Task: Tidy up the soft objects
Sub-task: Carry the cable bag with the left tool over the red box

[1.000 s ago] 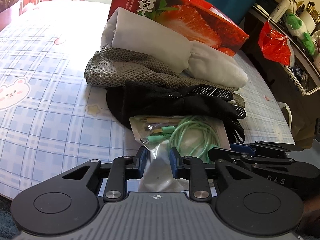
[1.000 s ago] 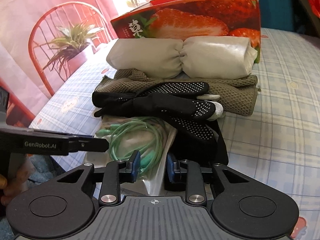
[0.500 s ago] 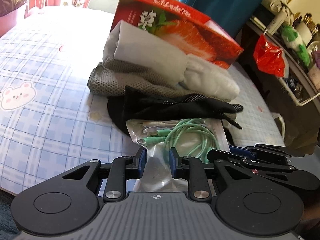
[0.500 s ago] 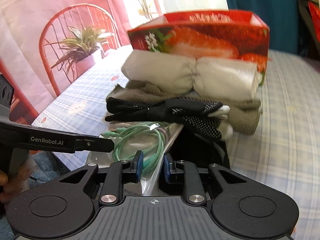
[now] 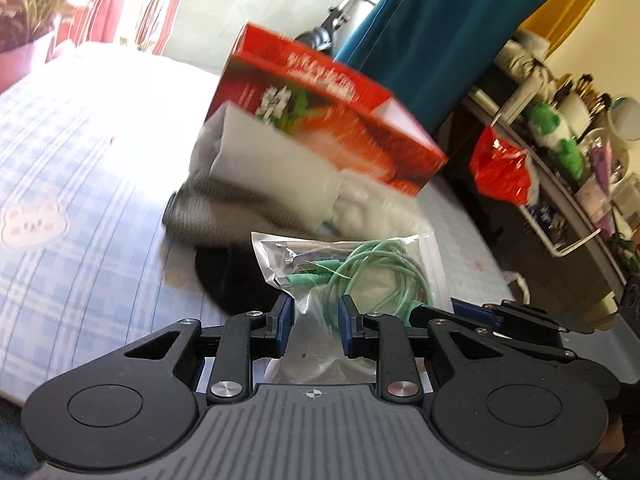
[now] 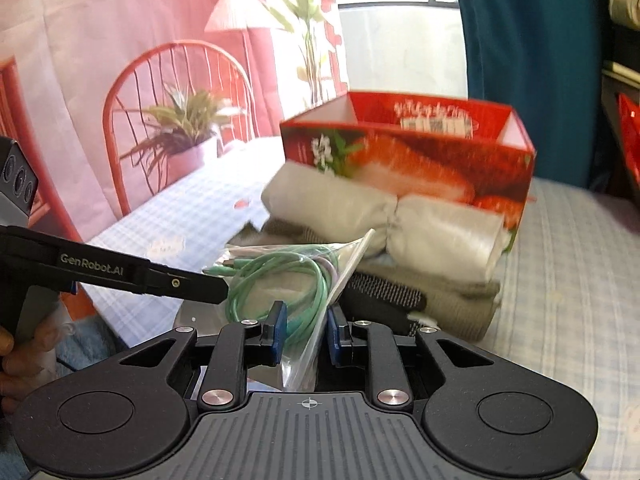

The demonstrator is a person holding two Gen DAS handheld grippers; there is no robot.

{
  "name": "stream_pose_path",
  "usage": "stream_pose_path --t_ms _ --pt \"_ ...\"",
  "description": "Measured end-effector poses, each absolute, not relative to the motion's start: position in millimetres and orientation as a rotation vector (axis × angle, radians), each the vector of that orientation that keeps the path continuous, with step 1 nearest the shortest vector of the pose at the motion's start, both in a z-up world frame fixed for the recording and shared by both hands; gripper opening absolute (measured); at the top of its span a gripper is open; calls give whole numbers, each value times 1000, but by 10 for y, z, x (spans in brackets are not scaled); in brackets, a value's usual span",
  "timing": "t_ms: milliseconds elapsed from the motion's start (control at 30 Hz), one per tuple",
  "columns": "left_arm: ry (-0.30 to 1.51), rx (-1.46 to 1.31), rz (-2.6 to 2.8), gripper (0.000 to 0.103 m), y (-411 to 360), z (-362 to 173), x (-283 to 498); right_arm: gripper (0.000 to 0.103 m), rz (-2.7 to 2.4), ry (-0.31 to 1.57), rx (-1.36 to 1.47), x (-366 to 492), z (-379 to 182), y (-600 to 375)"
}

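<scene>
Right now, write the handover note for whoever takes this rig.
Left hand-held gripper: closed on the near edge of the clear bag of green cable, lifted above the pile.
Right hand-held gripper: closed on the same bag.
Red strawberry box: open, behind the pile; looks empty as far as its inside shows.
Still on the table: white roll, grey knit cloth, black gloves.
Done: bag picked up. Left: place the bag, then sort the rest.

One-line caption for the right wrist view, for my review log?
Right gripper lifts a clear bag of green cable toward the open strawberry box.
</scene>
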State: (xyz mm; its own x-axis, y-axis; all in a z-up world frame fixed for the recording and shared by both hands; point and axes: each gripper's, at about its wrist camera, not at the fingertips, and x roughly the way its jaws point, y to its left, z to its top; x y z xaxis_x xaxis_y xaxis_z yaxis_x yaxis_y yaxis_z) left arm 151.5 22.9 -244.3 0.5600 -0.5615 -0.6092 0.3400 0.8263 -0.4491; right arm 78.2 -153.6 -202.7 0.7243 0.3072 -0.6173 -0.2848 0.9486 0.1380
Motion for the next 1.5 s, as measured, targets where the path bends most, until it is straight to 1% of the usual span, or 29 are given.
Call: stream_pose_path --t_ms 433,500,833,1133,1333,1500 --pt "636 -202 -614 25 19 -1719 1937 19 311 607 13 1278 -1607 -1717" --pt "611 -192 -623 27 -38 -1619 2026 19 303 596 6 1403 -1511 -1753" --pt "573 -210 -655 27 -223 -1345 2732 18 263 551 21 2026 -1222 -1860" --pt "609 -200 -647 27 -333 -1404 3466 18 233 570 30 2855 -1297 -2021" --pt "666 -213 -585 27 -399 -1639 4023 18 230 597 49 3410 -1530 -2079" --pt "719 -177 -531 27 -471 -1836 4254 18 216 667 36 3750 -1788 -2033"
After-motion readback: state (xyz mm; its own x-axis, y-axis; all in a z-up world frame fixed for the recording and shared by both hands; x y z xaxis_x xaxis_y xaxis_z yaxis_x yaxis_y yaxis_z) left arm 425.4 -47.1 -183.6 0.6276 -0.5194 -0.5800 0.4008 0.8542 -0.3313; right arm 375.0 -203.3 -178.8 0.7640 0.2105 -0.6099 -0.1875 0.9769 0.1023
